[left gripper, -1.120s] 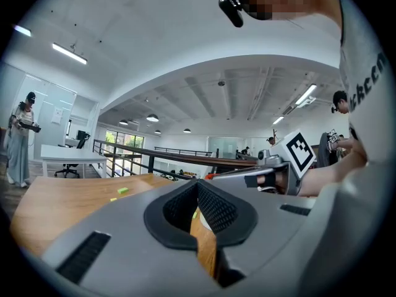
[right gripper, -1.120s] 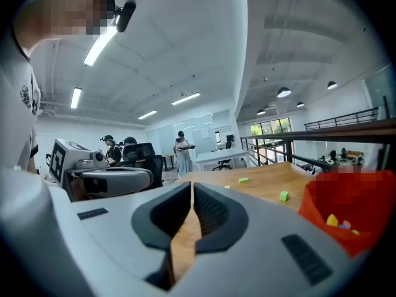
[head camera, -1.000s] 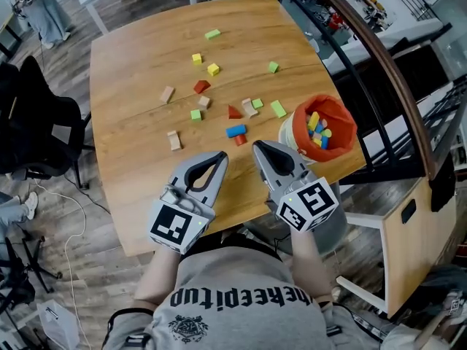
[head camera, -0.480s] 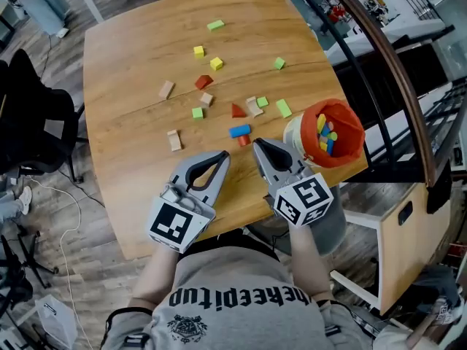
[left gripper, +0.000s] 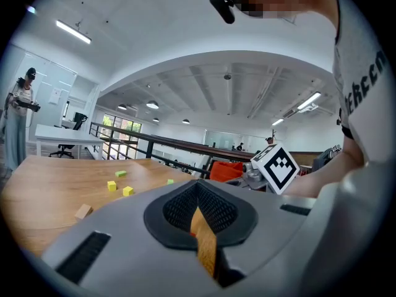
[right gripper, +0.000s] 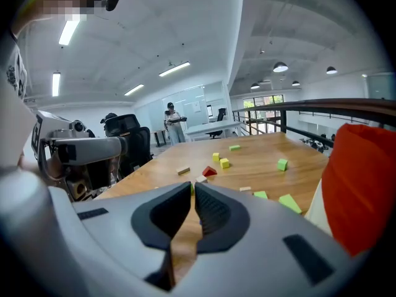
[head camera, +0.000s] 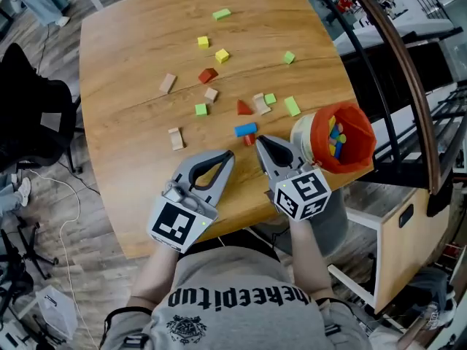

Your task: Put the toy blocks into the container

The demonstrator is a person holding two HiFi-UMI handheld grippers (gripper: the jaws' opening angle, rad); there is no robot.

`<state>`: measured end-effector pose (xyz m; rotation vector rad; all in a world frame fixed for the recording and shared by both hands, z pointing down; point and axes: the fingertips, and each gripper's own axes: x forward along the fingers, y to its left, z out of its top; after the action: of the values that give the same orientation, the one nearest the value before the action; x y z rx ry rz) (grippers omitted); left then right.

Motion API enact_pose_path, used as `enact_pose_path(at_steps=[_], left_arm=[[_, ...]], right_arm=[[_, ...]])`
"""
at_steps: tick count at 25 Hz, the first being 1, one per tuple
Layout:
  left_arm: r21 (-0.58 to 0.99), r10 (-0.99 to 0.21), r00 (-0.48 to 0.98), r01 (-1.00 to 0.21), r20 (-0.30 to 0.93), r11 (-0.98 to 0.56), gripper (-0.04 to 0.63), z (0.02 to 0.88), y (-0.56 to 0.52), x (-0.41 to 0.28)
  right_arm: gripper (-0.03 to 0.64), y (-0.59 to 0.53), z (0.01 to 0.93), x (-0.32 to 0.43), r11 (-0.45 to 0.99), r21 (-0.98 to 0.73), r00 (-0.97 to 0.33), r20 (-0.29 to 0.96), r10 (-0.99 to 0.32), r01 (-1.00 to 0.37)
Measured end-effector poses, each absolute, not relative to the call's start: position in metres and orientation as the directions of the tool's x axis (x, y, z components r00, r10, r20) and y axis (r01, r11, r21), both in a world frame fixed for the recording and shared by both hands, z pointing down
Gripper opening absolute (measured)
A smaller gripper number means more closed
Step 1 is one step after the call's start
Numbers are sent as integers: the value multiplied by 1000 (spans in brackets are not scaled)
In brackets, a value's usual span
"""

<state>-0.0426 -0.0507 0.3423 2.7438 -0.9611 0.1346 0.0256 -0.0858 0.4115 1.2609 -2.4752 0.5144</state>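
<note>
Several toy blocks lie scattered on the wooden table (head camera: 131, 57). Among them are a blue block (head camera: 245, 129), a small red block (head camera: 249, 140) and a red wedge (head camera: 244, 108). The container (head camera: 332, 141), an orange-rimmed tub with blocks inside, stands at the table's right edge. My right gripper (head camera: 259, 138) is shut and holds nothing. Its tips sit just right of the small red block and left of the container (right gripper: 365, 184). My left gripper (head camera: 230, 154) is shut too and holds nothing. It hovers over the front of the table, below the blue block. Each gripper view shows shut tips, left gripper (left gripper: 198, 183) and right gripper (right gripper: 192, 184).
Green, yellow and plain wooden blocks spread toward the far half, such as a yellow block (head camera: 222, 55) and a wooden block (head camera: 175, 138). A dark railing (head camera: 394, 64) curves past the right edge. A black chair (head camera: 29, 122) stands to the left.
Both grippers have moved forward and lower over the table. The right gripper's tips have come close beside the small red block. Neither has opened.
</note>
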Motion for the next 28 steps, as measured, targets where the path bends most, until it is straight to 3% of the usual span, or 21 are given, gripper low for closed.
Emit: enact_pose_path(at_steps=[10,28], left_arm=[[226,-586,787,-616,192,-754,14,363,-60,-43],[279,-575,782,-623,239,-731,14,391,-75,-52]], right_arm=[[15,-94,457,27,531,-198,-547,519,-656,-824],[92,-100,512,31,507,-192,-500,634,-590,-840]])
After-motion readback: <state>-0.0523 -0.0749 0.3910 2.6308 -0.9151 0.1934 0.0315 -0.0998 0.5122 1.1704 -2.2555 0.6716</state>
